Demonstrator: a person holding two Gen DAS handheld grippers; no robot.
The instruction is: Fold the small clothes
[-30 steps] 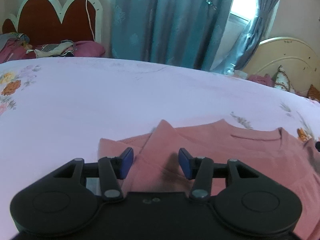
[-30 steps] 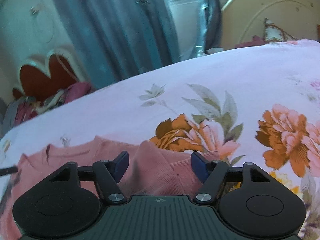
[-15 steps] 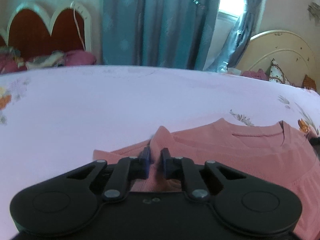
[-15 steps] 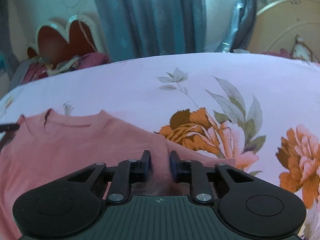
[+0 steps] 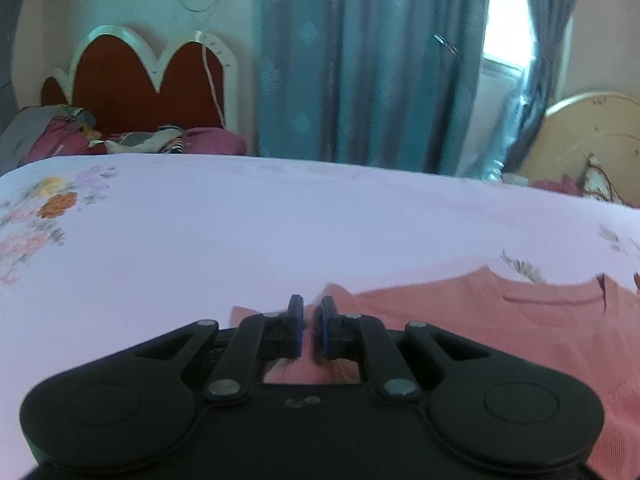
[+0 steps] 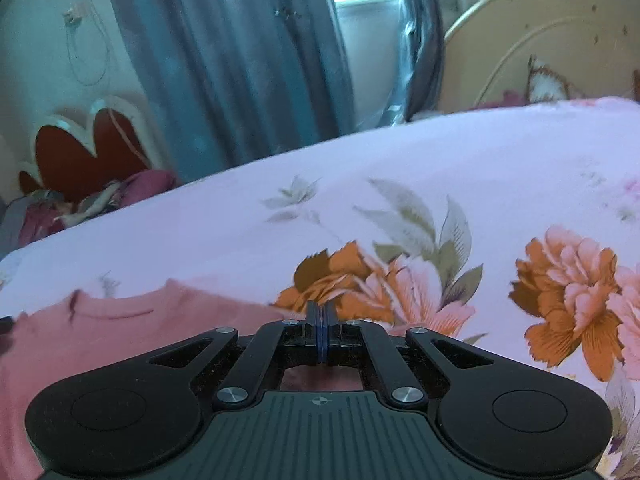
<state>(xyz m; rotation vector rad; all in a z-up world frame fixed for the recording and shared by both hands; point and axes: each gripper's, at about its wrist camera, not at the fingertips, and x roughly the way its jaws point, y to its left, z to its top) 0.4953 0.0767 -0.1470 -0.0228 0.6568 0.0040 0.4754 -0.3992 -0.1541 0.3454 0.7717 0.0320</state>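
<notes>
A small pink sweater (image 5: 500, 324) lies flat on the floral bedsheet, its neckline away from me. It also shows in the right wrist view (image 6: 120, 332). My left gripper (image 5: 311, 314) is shut on the sweater's left sleeve fold, with pink fabric between its blue pads. My right gripper (image 6: 322, 316) is shut on the sweater's right sleeve edge, its pads pressed together. Both grippers hide the cloth beneath them.
The pale pink bedsheet (image 5: 240, 232) with orange flowers (image 6: 568, 292) spreads all around. A red headboard (image 5: 152, 84) with piled bedding stands at the far left, blue curtains (image 5: 368, 64) behind, and a cream headboard (image 6: 540, 40) at the far right.
Both grippers went from wide open to shut on the sweater's sleeves. Both views have lifted and shifted slightly, with the sweater lower in frame.
</notes>
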